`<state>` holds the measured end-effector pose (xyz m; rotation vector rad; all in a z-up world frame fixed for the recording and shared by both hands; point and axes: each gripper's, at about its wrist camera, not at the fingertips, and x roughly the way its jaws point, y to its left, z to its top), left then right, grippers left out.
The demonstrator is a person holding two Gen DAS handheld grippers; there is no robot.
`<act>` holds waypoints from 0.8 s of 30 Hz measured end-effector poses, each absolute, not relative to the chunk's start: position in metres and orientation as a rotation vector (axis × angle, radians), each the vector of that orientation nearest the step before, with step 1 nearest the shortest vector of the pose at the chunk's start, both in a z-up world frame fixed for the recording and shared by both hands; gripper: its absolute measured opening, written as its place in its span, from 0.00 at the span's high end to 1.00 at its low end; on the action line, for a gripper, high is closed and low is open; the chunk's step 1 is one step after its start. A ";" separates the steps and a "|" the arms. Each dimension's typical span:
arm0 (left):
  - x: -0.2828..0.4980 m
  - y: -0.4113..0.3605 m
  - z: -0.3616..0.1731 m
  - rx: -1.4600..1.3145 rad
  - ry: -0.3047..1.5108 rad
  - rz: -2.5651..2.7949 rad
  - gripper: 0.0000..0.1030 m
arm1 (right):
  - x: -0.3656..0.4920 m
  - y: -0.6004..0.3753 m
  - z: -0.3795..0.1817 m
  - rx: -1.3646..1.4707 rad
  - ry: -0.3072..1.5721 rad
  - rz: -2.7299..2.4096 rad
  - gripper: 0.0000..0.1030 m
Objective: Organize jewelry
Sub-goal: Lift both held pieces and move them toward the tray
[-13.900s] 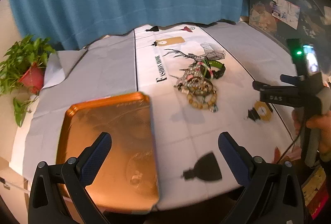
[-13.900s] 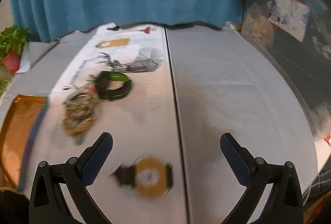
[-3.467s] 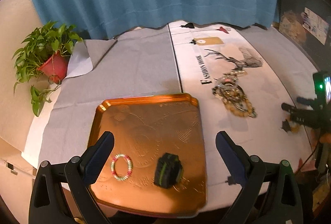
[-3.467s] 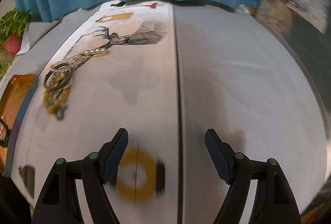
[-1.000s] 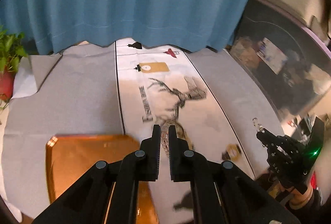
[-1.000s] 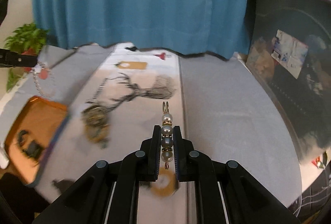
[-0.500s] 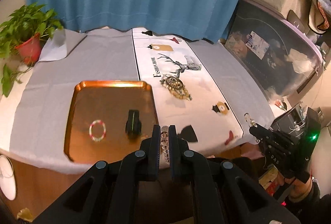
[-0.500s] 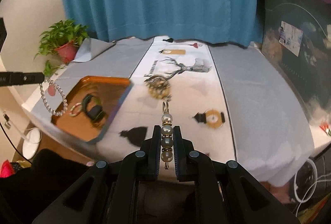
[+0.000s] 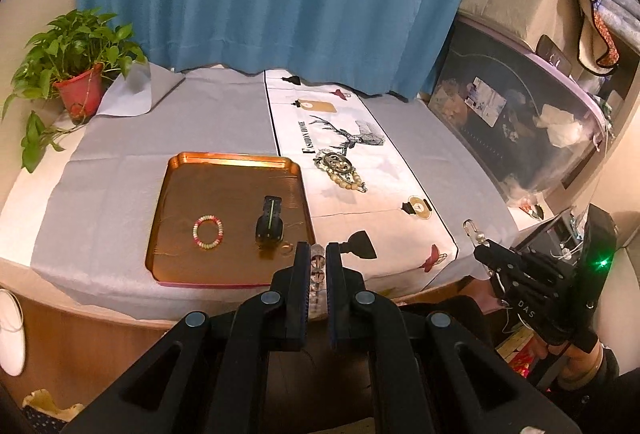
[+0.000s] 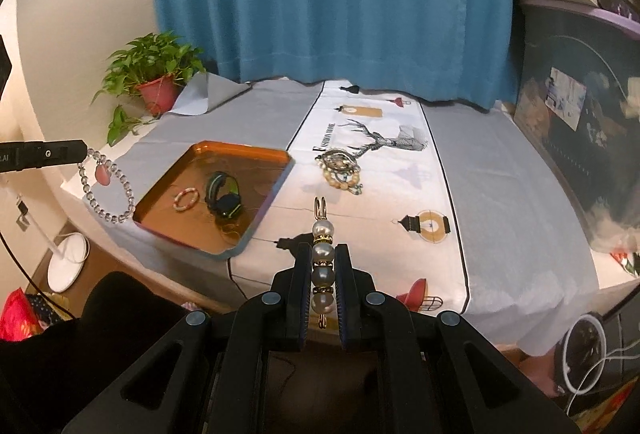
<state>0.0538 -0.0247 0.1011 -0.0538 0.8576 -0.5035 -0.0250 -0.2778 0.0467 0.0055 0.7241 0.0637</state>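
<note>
Both pieces lifted clear of the desk since a second ago. Left hand-held gripper (image 9: 318, 266): clamped on clear bead bracelet (image 10: 105, 189). Right hand-held gripper (image 10: 323, 268): clamped on pearl clasp (image 10: 322, 254). Copper tray (image 9: 172, 193), frame centre-left, judged next.

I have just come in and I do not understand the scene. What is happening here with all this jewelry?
A person is sorting jewelry from a table into an orange tray. The left tongs are shut on a clear bead bracelet with a pink charm, which hangs near the tray. The right tongs are shut on a pearl piece. In the tray lie a small beaded bracelet and a black and green watch. A heap of jewelry waits on the table runner.
</note>
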 end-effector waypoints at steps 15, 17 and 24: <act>0.052 -0.021 0.101 -0.060 0.857 -0.511 0.95 | -0.025 -0.277 0.050 0.001 0.727 0.064 0.89; 0.052 -0.021 0.101 -0.059 0.857 -0.511 0.95 | -0.025 -0.277 0.050 0.001 0.729 0.065 0.89; 0.054 -0.023 0.100 -0.065 0.866 -0.508 0.95 | -0.023 -0.277 0.050 -0.001 0.734 0.065 0.89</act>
